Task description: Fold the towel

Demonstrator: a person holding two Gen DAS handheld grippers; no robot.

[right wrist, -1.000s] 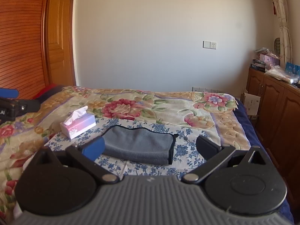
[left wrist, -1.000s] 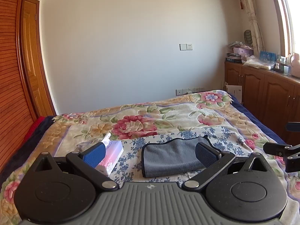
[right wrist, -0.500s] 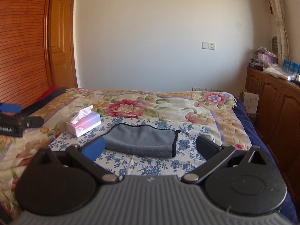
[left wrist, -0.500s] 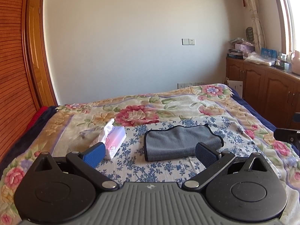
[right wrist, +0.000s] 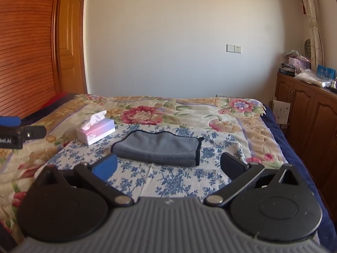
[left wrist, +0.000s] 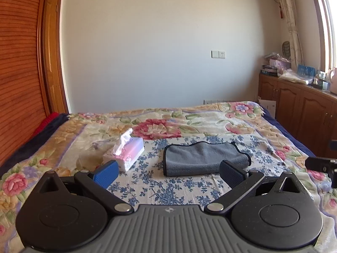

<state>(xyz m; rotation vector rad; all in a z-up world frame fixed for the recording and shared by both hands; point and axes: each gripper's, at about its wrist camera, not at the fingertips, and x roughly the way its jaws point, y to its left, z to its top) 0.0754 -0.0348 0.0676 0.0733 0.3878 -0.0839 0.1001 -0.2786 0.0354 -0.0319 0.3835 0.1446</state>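
A grey towel (left wrist: 202, 158) with a dark hem lies folded into a flat rectangle on a blue-flowered cloth (left wrist: 168, 187) on the bed; it also shows in the right wrist view (right wrist: 160, 147). My left gripper (left wrist: 168, 171) is open and empty, held back from the towel's near edge. My right gripper (right wrist: 168, 165) is open and empty, also short of the towel. Part of the right gripper shows at the right edge of the left wrist view (left wrist: 322, 164), and part of the left gripper at the left edge of the right wrist view (right wrist: 16, 135).
A pink and white tissue box (left wrist: 126, 154) stands left of the towel, also in the right wrist view (right wrist: 95, 130). The floral bedspread (left wrist: 242, 126) covers the bed. Wooden cabinets (left wrist: 299, 113) line the right wall and a wooden wardrobe (right wrist: 25, 59) the left.
Both grippers have pulled back and risen away from the towel, which now looks smaller and farther off. The towel and tissue box have not moved. Both stay open.
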